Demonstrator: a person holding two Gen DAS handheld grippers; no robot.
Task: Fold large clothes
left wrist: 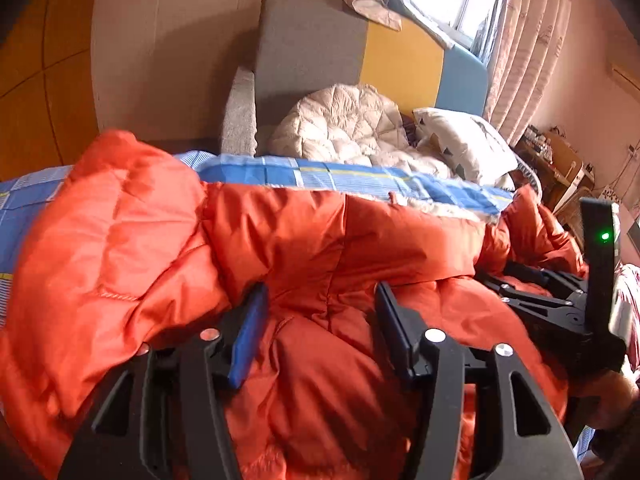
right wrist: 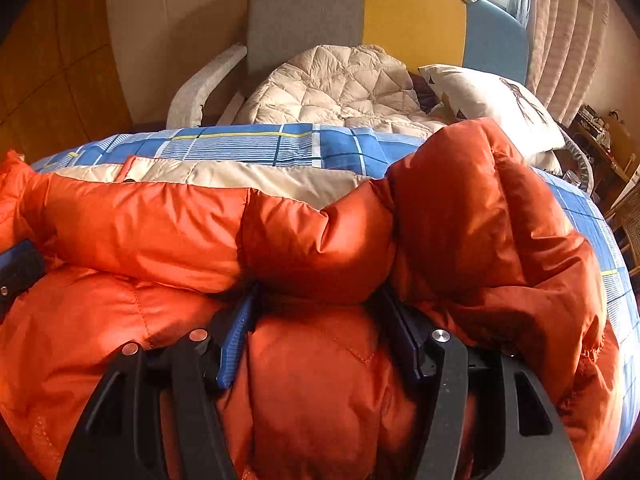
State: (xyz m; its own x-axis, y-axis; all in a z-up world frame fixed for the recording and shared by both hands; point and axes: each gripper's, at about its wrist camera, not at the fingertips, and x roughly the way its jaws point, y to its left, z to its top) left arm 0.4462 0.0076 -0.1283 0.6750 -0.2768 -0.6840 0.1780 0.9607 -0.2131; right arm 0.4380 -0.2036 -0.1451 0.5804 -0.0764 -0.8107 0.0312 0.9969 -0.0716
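An orange puffer jacket (left wrist: 320, 248) with a cream lining (right wrist: 224, 176) lies across a bed with a blue plaid sheet (left wrist: 340, 178). My left gripper (left wrist: 320, 304) is wide open, its fingers pressed down into the jacket with padded fabric bulging between them. My right gripper (right wrist: 316, 304) is also wide open over the jacket (right wrist: 328, 240), its fingertips tucked under a folded orange roll. The right gripper's body shows at the right edge of the left wrist view (left wrist: 560, 300). A bunched sleeve (right wrist: 500, 216) rises to the right.
Behind the bed (right wrist: 248, 144) stands a sofa (left wrist: 312, 56) with grey, yellow and blue back panels, holding a cream quilted coat (left wrist: 348, 128) and a white pillow (left wrist: 468, 144). Curtains (left wrist: 528, 48) and a window are at the upper right; furniture clutter sits at far right.
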